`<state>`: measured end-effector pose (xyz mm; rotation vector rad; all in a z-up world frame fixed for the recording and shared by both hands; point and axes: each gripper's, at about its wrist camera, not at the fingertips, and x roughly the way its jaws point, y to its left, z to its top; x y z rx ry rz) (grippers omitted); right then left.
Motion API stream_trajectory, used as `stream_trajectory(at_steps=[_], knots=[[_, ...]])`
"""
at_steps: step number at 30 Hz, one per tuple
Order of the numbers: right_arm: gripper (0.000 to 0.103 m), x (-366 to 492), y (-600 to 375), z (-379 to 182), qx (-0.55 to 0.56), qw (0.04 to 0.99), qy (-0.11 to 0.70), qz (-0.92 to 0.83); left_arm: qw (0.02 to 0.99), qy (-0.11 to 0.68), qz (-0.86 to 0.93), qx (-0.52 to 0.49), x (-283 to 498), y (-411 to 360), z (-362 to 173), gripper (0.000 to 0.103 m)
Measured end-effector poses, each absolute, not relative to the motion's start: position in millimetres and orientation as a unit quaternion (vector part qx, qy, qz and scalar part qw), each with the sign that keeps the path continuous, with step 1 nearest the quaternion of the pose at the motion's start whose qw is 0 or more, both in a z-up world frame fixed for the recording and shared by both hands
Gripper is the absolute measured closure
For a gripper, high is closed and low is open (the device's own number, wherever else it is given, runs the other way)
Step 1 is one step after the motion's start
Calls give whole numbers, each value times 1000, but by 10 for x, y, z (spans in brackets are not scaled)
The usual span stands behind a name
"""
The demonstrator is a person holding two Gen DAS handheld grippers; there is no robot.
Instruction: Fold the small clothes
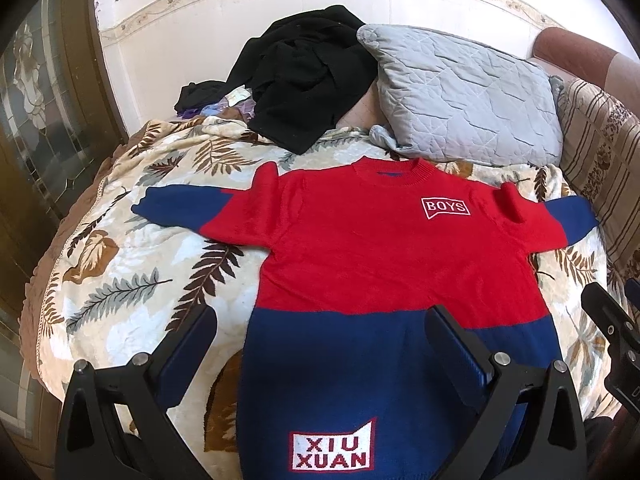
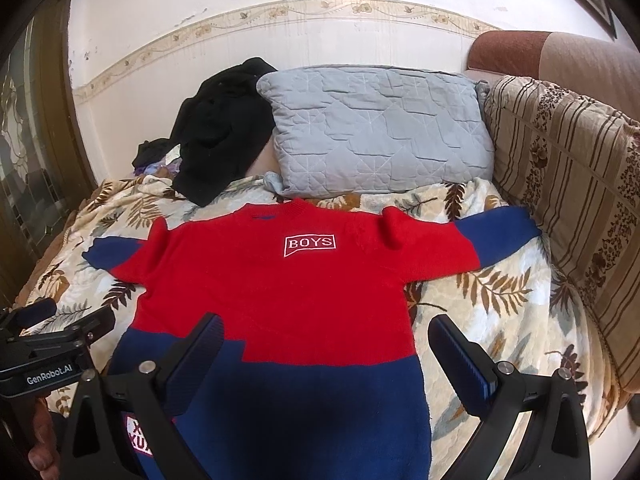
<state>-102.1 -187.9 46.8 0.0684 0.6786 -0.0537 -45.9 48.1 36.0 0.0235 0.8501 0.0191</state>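
Left wrist view: left tongs [image 1: 320, 332] and right tongs [image 2: 326, 338] spread wide, nothing held | sweater [image 1: 380, 264] lies flat under both | sleeves should be pinched first, then folded inward.

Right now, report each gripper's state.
Left gripper: open, holding nothing, above the sweater.
Right gripper: open, holding nothing.

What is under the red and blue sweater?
The sweater lies flat on a leaf-patterned blanket, which shows all around it. Whatever lies under the blanket, or directly beneath the sweater's body, is covered and cannot be seen.
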Motion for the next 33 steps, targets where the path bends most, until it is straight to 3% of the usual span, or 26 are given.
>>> stream_trajectory(at_steps=[23,28,33], knots=[[0,-897,-1946,384,50,936,349,-10,907,420,4,19,-366,401,290,0],[0,-798,-2297,136,133,918,371,49,905,426,-10,3,-290,473,79,0],[0,-564,-3258,-273,261,884,386,34,883,468,22,22,-131,617,-516,0]])
